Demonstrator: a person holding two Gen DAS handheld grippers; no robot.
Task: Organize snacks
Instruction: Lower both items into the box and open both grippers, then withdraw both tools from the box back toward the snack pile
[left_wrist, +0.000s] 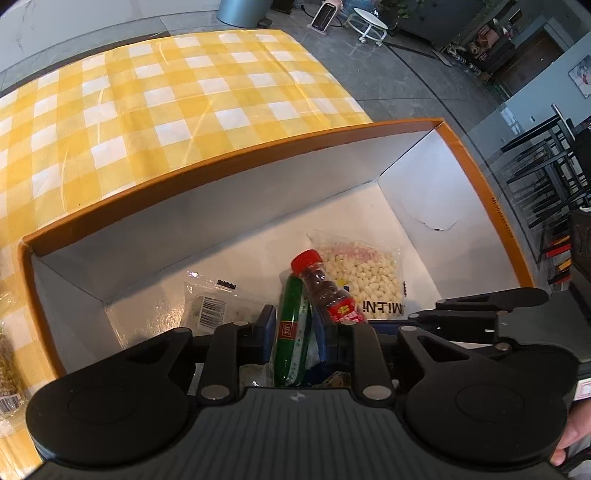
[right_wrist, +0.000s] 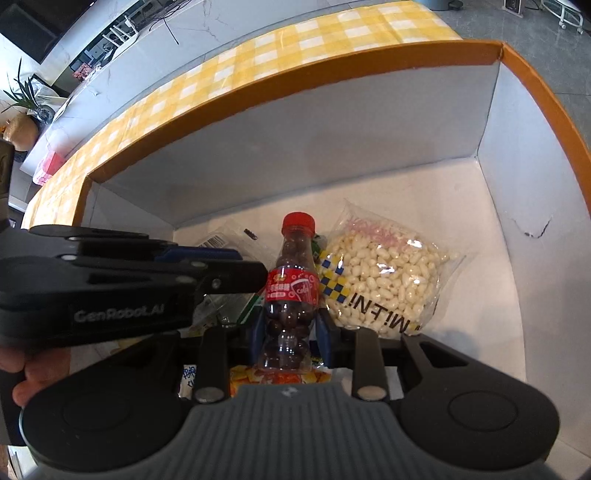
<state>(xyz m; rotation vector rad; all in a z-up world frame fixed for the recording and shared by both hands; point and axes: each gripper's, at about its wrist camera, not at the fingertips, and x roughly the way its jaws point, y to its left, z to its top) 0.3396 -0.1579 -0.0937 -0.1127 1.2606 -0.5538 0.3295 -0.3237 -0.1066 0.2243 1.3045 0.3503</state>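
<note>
Item, box (right_wrist: 546, 122): lower your left gripper (left_wrist: 295, 325), clamped on green stick (left_wrist: 291, 332), and right gripper (right_wrist: 290, 332), gripping candy bottle (right_wrist: 291, 291), gently beside the puffed-snack bag (right_wrist: 384, 273).

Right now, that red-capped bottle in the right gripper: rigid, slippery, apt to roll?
The bottle looks like rigid clear plastic, so probably stiff. The glossy, waisted body may slip in the right gripper. Round, so it would likely roll if laid down.

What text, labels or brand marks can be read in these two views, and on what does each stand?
"GenRobot.AI": side of the left gripper.
"MI.FNI", seen upside down: bag of white candies.
"cola": red label of the small bottle.
Green packet: red logo, unreadable.
Barcode on the clear packet: too small.
</note>
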